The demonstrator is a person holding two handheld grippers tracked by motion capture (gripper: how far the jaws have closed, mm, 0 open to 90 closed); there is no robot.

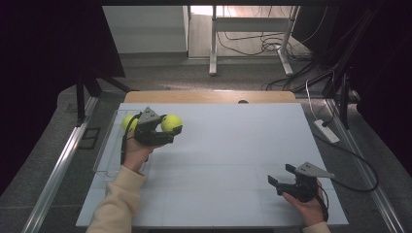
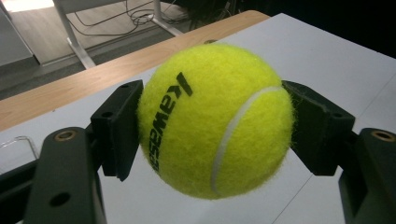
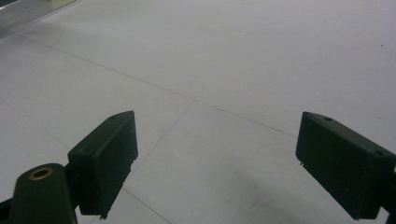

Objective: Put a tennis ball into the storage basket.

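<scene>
Sitting squarely between the fingers of the left gripper (image 2: 212,126), a yellow tennis ball (image 2: 215,119) is clamped from both sides, each black pad pressed into its felt (the dark lettering and a white seam face the left gripper view's camera). From the high view the same ball (image 1: 171,123) is at the tip of the left gripper (image 1: 165,128), over the left rear part of the white tabletop (image 1: 233,155); whether it is lifted off the surface or just resting on it is hard to tell, though the left gripper view suggests it hangs a little above. Just left of that gripper lies a second yellow ball (image 1: 128,122), partly hidden behind the grey plate, inside a clear shallow tray (image 1: 104,150) along the tabletop's left edge. A cream sleeve (image 1: 116,204) runs up from the bottom edge to the hand holding the left gripper.

Well apart, near the front right corner, the right gripper (image 1: 282,175) hovers low over the bare tabletop with its fingers (image 3: 105,158) spread wide and nothing between them. Behind the white surface a wooden strip (image 1: 209,96) marks the far edge.
</scene>
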